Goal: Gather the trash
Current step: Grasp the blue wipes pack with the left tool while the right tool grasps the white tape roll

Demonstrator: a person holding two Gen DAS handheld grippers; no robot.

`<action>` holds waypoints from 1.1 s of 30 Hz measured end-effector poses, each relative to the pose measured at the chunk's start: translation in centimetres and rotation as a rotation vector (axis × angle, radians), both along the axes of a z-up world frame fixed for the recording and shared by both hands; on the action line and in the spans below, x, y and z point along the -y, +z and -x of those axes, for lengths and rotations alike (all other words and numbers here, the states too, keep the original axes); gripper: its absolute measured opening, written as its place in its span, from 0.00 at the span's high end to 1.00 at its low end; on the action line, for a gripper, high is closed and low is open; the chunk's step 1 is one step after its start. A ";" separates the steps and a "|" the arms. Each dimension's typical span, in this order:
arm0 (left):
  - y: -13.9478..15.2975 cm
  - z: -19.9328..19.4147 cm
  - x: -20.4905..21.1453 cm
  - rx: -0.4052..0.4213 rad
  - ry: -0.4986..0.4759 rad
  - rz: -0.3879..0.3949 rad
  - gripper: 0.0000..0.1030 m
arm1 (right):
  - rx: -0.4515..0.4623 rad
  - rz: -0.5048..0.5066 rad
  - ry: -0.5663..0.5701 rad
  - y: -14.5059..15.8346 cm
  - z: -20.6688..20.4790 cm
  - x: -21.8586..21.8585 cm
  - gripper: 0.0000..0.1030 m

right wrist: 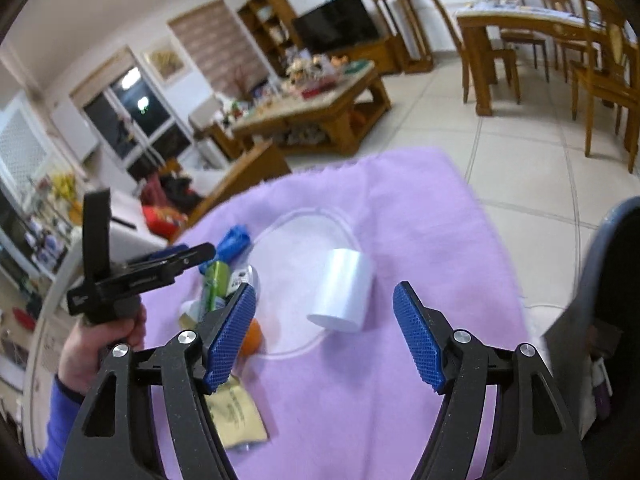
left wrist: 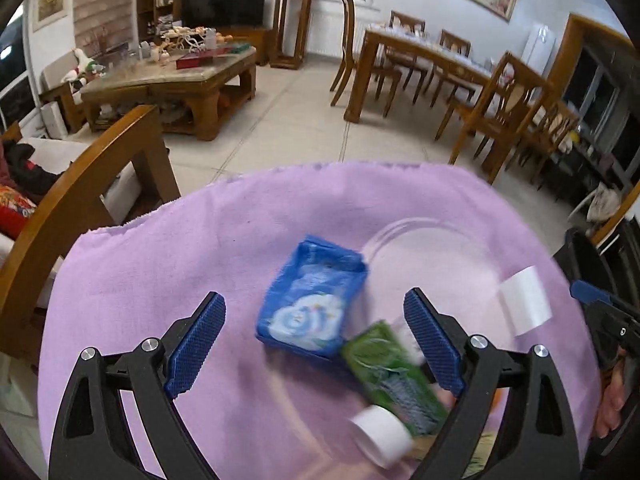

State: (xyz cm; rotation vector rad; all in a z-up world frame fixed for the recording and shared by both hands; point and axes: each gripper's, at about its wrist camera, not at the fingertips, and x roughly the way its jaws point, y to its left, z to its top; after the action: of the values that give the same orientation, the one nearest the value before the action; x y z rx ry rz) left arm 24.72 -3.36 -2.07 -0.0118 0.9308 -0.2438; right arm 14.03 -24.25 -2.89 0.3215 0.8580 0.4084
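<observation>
On the purple cloth point(left wrist: 160, 280) lies one clear glass plate point(left wrist: 432, 240). In the right wrist view one white paper cup point(right wrist: 344, 288) lies on its side on this plate, with the open end toward the camera; nothing is seen inside it. At the left rim of the plate there is a small group of trash: one blue tissue pack point(left wrist: 310, 294), opened at the far end, one green bottle point(left wrist: 394, 372) with a white cap point(left wrist: 380, 436), lying down, and one yellowish packet point(right wrist: 236, 412) flat on the cloth near the camera. An orange round thing point(right wrist: 252, 338) is half hidden behind a finger; maybe it is a fruit. The labels are too blurred to read.

The left gripper point(left wrist: 316, 340) is spread wide above the tissue pack and the bottle and holds nothing. The right gripper point(right wrist: 324, 336) is also spread wide, empty, with the cup just beyond its fingertips. A dark bin point(right wrist: 616, 280) stands at the right edge.
</observation>
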 end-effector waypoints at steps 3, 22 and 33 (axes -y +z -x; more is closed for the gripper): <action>-1.0 -1.0 -0.1 -0.021 -0.023 -0.018 0.13 | -0.049 0.037 0.009 -1.5 -2.2 -1.7 0.31; 0.6 1.8 -1.7 0.119 0.036 0.080 0.56 | 0.018 0.021 0.016 -4.6 -3.2 -2.0 0.61; 6.9 9.5 2.1 0.323 -0.016 0.128 0.56 | 0.123 -0.098 0.025 -1.3 1.4 0.1 0.61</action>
State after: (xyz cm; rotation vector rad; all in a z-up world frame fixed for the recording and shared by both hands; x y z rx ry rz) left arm 15.20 -5.42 4.84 -0.0808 0.5934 -0.3098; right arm 12.59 -24.32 -4.23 0.3727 0.7232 0.4895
